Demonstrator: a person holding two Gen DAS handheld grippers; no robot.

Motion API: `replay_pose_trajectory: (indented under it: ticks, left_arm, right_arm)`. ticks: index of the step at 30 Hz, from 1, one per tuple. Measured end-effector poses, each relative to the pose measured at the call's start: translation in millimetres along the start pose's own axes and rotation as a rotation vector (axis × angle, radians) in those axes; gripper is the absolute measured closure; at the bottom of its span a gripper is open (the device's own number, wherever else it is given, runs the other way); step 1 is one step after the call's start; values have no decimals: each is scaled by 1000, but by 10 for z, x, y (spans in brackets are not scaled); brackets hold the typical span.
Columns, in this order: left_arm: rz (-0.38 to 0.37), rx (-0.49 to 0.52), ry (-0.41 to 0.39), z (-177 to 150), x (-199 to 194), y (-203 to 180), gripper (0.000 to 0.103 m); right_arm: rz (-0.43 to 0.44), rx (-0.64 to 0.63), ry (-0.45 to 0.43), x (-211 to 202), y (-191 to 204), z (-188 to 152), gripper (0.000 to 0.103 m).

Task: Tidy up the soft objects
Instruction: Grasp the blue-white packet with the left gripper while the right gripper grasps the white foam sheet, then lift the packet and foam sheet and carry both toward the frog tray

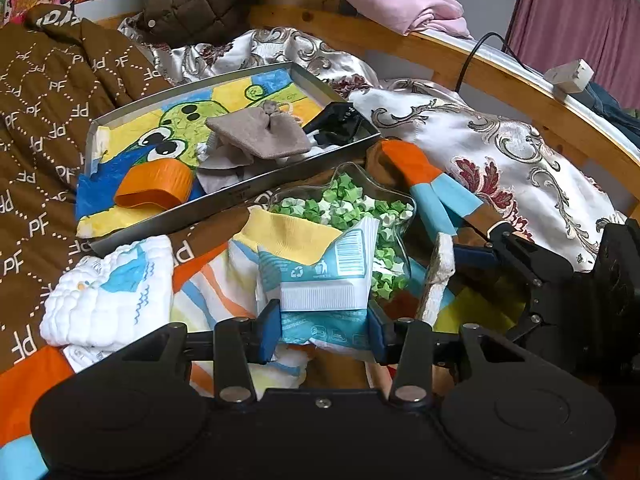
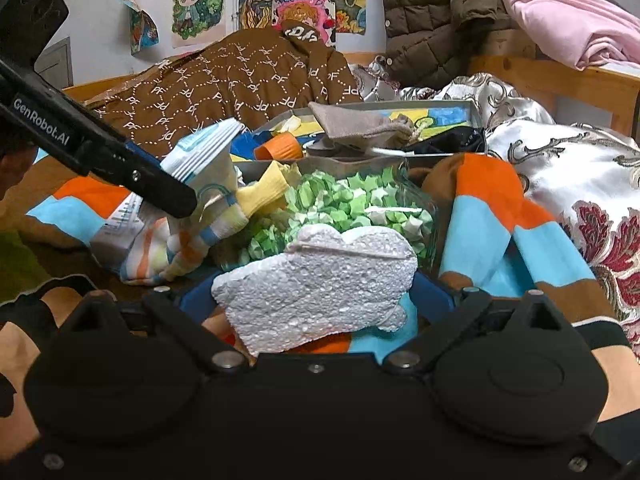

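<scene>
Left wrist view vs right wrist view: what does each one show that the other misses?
Left wrist only: the white quilted cloth, a white charger on the bed rail, and the purple curtain.
Right wrist only: the drawings on the wall.
Both: the tissue pack in the left tool, the foam piece in the right tool, the star-shaped dish, and the metal tray.
</scene>
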State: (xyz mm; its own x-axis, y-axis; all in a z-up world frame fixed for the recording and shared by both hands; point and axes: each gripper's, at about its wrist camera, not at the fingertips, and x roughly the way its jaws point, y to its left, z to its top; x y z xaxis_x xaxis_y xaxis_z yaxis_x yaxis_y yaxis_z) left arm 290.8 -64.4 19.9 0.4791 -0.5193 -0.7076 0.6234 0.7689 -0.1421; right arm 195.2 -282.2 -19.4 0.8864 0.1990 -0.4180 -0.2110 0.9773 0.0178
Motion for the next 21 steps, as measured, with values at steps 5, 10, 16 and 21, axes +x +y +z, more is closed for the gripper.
replay_pose_trajectory:
  ticks: [5, 10, 16, 21]
  left_arm:
    - [-1, -17, -22, -4, -72, -3, 59]
    - [-14, -18, -49, -27, -166, -4, 59]
    - [-32, -39, -89, -11, -259, 27, 60]
    - [-39, -61, -147, 49, -310, 75, 60]
  right_arm:
    - [0, -6, -19, -31, 13, 60, 6]
    - [-15, -2, -46, -74, 34, 169, 6]
    - [-35, -5, -70, -87, 56, 281, 6]
    - [-48, -21, -93, -111, 98, 355, 6]
